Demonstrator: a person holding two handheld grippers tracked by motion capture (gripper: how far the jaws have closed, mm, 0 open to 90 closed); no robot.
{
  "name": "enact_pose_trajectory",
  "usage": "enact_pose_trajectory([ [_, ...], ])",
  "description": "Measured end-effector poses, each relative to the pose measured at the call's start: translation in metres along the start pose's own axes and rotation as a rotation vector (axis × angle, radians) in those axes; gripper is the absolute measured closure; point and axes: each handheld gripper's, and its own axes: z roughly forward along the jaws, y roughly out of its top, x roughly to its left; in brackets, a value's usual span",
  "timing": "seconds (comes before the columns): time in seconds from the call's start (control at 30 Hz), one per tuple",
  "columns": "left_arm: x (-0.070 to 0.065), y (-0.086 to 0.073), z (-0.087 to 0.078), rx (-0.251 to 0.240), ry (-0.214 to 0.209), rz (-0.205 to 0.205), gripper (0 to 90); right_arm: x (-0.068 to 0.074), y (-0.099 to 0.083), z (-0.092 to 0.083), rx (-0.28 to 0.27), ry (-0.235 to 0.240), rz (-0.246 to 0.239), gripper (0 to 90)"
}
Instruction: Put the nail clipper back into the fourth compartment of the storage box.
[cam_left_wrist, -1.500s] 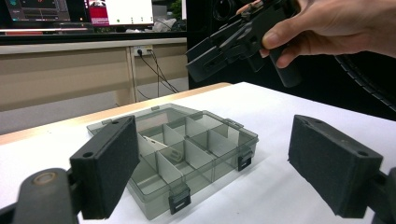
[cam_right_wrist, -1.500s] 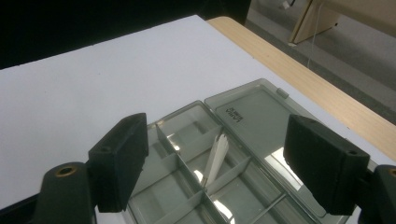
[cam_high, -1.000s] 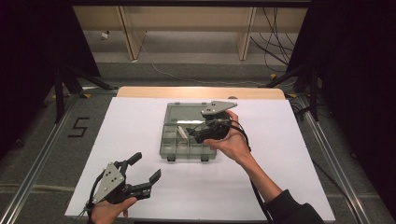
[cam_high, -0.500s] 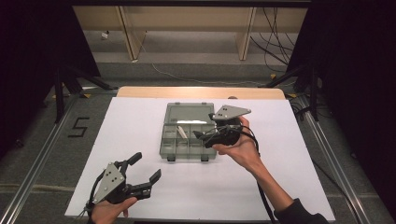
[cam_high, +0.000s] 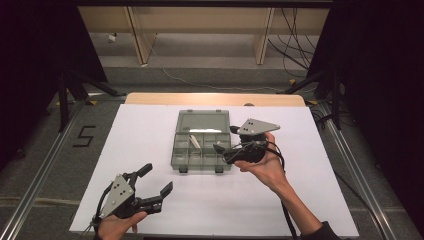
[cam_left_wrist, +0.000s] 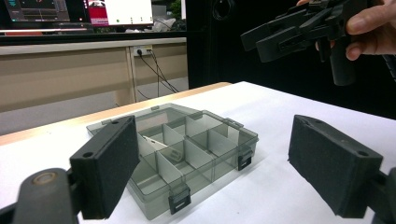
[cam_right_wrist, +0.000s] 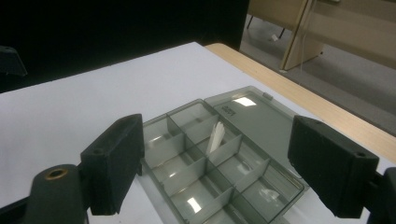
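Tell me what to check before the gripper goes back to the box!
1. Compartment box lid open, lying flat behind it: ok.
2. White piece inside a compartment, leaning on a divider: ok.
3. Right gripper open and holding nothing: ok.
4. Right gripper lifted above the box's right edge, not touching it: ok.
5. Left gripper open, away from the box near the table's front: ok.
6. Other compartments holding anything: cannot tell, reflections hide it.

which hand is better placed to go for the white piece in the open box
Right. The right claw hovers open at the compartment box's right edge, close to the white piece. The left claw, also open, sits near the table's front edge, farther from the box.
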Motion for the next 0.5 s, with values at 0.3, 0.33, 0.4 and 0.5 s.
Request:
enact_pose_trajectory([
  [0.3, 0.000, 0.000, 0.000, -0.001, 0.000, -0.001, 15.8, 0.002, -0.006, -0.006, -0.014, 0.005, 0.006, 19.7],
  [0.33, 0.001, 0.000, 0.000, -0.002, -0.001, 0.003, 15.8, 0.001, -0.007, -0.006, -0.030, -0.008, -0.004, 19.7],
  [0.4, 0.001, 0.000, 0.000, -0.004, -0.001, 0.004, 15.8, 0.002, -0.009, -0.008, -0.019, 0.007, 0.008, 19.5],
  [0.5, 0.001, 0.000, 0.000, -0.005, -0.003, 0.009, 15.8, 0.002, -0.012, -0.010, -0.034, 0.001, 0.013, 19.2],
])
